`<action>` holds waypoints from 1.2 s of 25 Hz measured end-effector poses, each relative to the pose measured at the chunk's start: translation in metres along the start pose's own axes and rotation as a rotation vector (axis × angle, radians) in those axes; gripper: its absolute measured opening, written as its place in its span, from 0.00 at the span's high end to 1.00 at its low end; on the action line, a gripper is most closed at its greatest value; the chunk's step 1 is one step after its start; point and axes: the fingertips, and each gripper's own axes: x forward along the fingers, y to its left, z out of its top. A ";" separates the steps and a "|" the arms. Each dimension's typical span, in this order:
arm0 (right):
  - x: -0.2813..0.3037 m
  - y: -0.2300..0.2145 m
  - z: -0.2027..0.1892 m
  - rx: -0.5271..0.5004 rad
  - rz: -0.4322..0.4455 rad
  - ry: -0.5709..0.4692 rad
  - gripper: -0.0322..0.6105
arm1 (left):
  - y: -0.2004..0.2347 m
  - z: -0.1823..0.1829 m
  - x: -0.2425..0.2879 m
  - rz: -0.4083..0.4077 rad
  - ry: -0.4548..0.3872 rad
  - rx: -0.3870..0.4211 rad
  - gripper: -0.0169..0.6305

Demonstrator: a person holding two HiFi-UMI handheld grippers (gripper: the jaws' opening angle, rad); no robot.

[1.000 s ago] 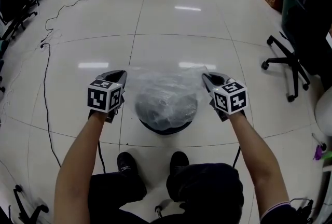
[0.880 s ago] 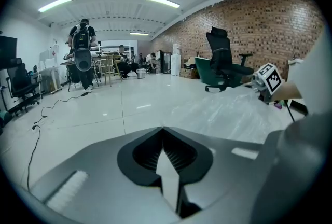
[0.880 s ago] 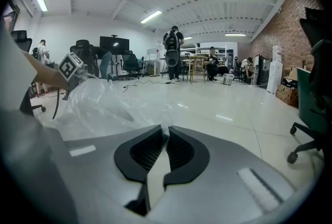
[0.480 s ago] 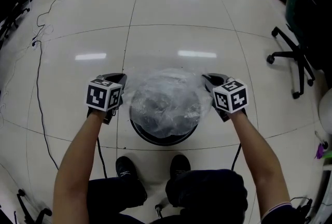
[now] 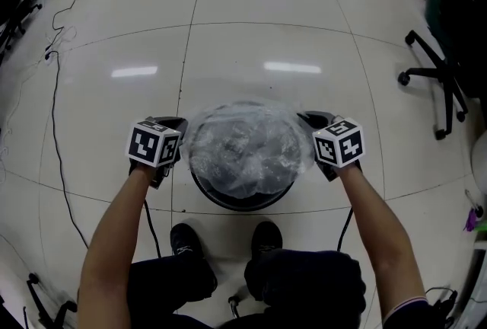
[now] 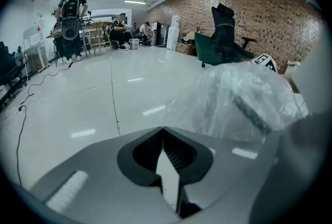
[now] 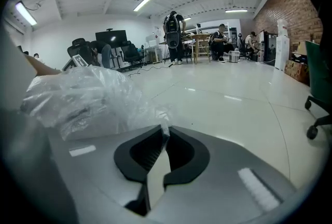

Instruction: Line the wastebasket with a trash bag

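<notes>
Both of my tools are closed right down. The right tool [image 7: 165, 132] has a wisp of the trash bag [image 7: 88, 98] nipped at its very tip. The left tool [image 6: 164, 133] is just as tightly shut. Its own view does not show film at the tip, but from above the edge of the trash bag [image 5: 243, 148] draws straight up to the left tool [image 5: 175, 123], so I judge it pinched there too. The wastebasket [image 5: 242, 202] stands on the floor [image 5: 266, 38] just ahead of my shoes. It sits between my two tools, with the bag ballooned over its mouth and only the near arc of its rim bare.

Each pinch is small, and that worries me most. If I pull the mouth wider than the rim, the film could slide out of one tool and the whole side would collapse inward. Pulled hard against the rim, film this thin could also split. The air trapped beneath may keep the bag domed up instead of letting it sink. The basket looks light, and a lopsided tug might skate or tip it on this glossy tile.

The bag is clear, crinkled plastic, thin and soft, catching white highlights. The basket is round and dark with a smooth lip. The floor is pale, polished tile, hard and slick.
</notes>
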 end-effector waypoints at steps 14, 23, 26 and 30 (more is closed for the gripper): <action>-0.038 0.003 0.022 0.033 0.015 -0.074 0.82 | -0.017 0.010 -0.037 -0.085 -0.070 0.002 0.85; -0.074 0.001 0.046 0.059 0.013 -0.117 0.77 | -0.015 0.037 -0.080 -0.042 -0.144 0.024 0.79; -0.083 0.003 0.048 0.049 -0.001 -0.127 0.76 | -0.026 0.043 -0.084 -0.057 -0.166 0.036 0.79; -0.093 0.009 0.056 0.030 -0.015 -0.146 0.76 | -0.047 0.053 -0.080 -0.087 -0.177 0.071 0.79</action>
